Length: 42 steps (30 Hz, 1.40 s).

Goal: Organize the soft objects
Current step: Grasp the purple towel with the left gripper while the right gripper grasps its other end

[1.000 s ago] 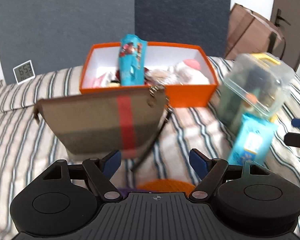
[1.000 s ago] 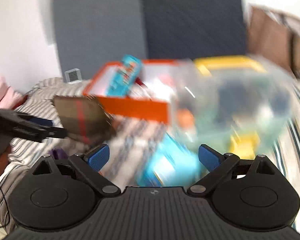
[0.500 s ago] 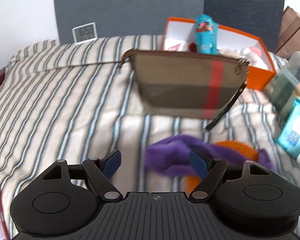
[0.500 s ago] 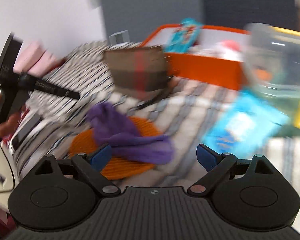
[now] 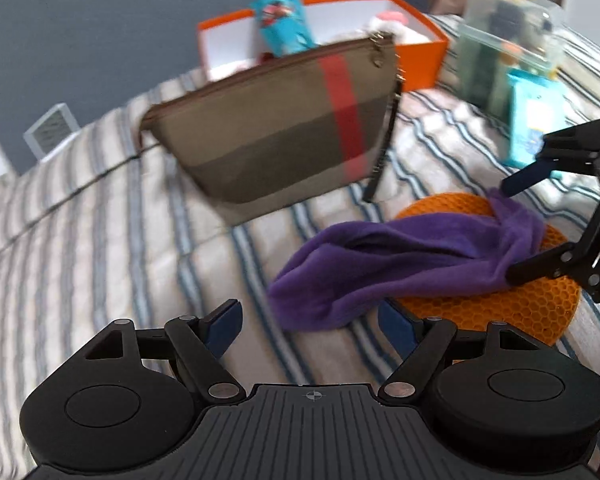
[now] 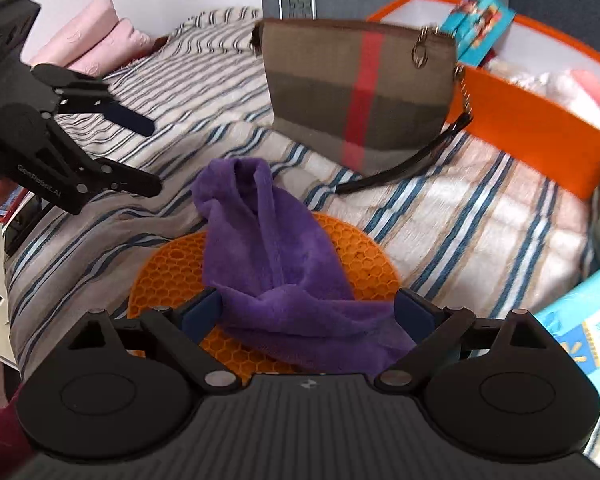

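Where purple cloth [image 6: 276,264] covers orange mat [image 6: 168,276], mat half-hidden | both fingers spread, empty

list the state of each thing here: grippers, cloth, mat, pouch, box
left gripper: open, empty
right gripper: open, around the cloth's near end
cloth: crumpled, draped over the mat
mat: flat on the bed, partly covered
pouch: upright, zipped shut
box: lidless, holding items
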Each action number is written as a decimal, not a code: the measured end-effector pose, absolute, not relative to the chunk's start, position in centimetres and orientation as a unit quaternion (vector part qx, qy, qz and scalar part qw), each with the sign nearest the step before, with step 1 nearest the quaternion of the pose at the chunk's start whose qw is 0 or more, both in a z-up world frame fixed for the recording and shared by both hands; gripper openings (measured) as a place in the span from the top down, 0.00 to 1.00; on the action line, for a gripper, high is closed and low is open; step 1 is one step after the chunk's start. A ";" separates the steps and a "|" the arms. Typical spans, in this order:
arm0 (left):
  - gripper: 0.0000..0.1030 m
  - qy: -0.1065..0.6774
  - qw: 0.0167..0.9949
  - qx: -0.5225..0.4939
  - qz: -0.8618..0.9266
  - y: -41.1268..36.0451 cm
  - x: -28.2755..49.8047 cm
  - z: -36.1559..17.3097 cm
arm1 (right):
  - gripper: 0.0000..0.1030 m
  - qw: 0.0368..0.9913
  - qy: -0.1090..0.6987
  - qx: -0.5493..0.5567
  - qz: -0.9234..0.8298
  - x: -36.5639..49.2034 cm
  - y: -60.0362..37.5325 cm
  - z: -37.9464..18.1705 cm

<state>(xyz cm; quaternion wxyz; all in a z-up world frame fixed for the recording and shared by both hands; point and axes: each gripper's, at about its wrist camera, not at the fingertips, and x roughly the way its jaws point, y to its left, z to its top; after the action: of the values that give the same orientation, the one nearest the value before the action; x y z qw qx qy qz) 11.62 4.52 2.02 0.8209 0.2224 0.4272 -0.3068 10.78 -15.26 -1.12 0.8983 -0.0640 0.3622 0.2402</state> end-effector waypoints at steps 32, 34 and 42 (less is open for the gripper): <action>0.00 0.455 0.801 0.203 -0.331 0.4 15.3 -2.5 | 0.69 0.918 0.303 0.060 0.248 11.2 -16.5 3.3; 0.06 0.453 0.809 0.194 -0.320 0.6 15.2 -2.2 | 0.69 0.921 0.299 0.059 0.244 11.0 -16.5 3.6; 0.30 0.439 0.833 0.170 -0.291 1.7 13.9 0.1 | 0.69 0.924 0.294 0.054 0.237 9.7 -16.4 3.8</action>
<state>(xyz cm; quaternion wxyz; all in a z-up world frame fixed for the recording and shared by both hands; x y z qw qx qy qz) 13.91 1.66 0.12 0.8332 0.1699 0.4386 -0.2908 9.75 -16.44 3.82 0.9242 0.0539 0.2944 0.2372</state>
